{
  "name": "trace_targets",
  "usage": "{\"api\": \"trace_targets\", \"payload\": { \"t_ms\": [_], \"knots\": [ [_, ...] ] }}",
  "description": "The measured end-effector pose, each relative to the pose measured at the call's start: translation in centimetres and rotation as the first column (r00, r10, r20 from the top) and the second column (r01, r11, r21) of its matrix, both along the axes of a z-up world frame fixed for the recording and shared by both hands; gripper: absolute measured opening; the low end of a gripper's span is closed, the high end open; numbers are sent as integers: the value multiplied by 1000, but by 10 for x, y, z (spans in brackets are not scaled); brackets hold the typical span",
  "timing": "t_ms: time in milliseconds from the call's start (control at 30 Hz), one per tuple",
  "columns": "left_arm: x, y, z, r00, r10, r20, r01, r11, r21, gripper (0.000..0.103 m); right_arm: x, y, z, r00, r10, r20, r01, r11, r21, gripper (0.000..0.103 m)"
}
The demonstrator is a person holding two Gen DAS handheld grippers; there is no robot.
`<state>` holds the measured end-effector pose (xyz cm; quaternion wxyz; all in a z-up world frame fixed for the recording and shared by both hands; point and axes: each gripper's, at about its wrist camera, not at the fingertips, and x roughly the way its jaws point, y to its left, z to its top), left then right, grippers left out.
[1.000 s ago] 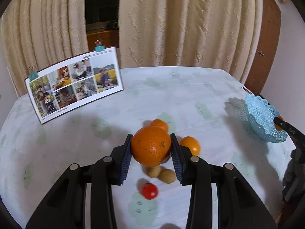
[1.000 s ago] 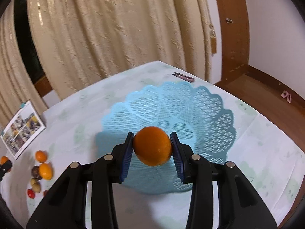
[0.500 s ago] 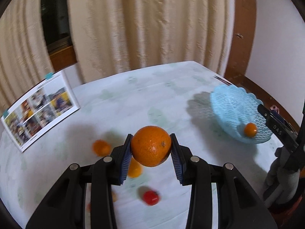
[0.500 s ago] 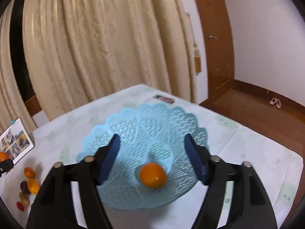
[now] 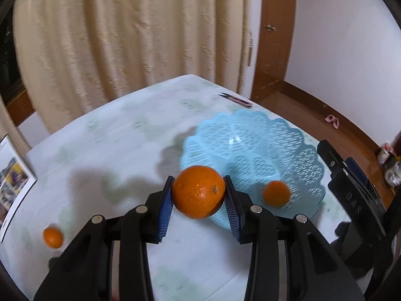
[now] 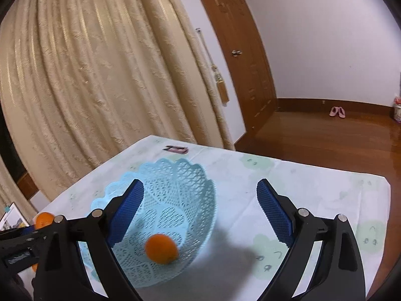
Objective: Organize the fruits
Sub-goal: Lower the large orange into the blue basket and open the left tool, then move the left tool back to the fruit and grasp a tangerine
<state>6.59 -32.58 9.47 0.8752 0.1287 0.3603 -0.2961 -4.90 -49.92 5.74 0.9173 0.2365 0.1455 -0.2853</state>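
two oranges show near the lacy light-blue plastic basket (image 5: 295,150). the left gripper (image 5: 199,198) has its blue pads clamped on the sides of a large round orange (image 5: 198,192), hanging at the basket's 8 o'clock rim. a smaller orange (image 6: 161,248) lies alone inside the basket, near its 6 o'clock wall. the right gripper (image 6: 200,210) is opening, jaws wide apart with nothing between them, above the basket. one small orange fruit (image 5: 53,237) sits on the pale tablecloth (image 5: 112,150) at 9 o'clock.

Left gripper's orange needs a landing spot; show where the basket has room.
Blue basket: far and middle lattice bare; the small orange crowds its near wall. Cloth right of the basket, toward the table's corner, is bare too. The left gripper holds the large orange.
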Motion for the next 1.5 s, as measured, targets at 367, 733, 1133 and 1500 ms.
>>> {"api": "trace_targets", "payload": {
  "t_ms": [367, 733, 1133, 1500],
  "knots": [
    [-1, -37, -10, 999, -38, -15, 38, 999, -19, 86, -16, -7, 1, 994, -100, 51, 101, 995, -15, 93],
    [1, 4, 5, 995, 63, 76, -62, 998, -11, 91, -31, 7, 9, 981, -92, 171, 117, 983, -141, 99],
    [-10, 61, 19, 974, 146, 176, -146, 989, -12, 91, -24, 28, 13, 989, 29, 145, 2, 977, -212, 99],
    [-4, 147, 23, 945, 299, 132, -284, 951, -125, 91, -13, 56, 13, 991, 97, 95, -65, 953, -297, 99]
  ]
}}
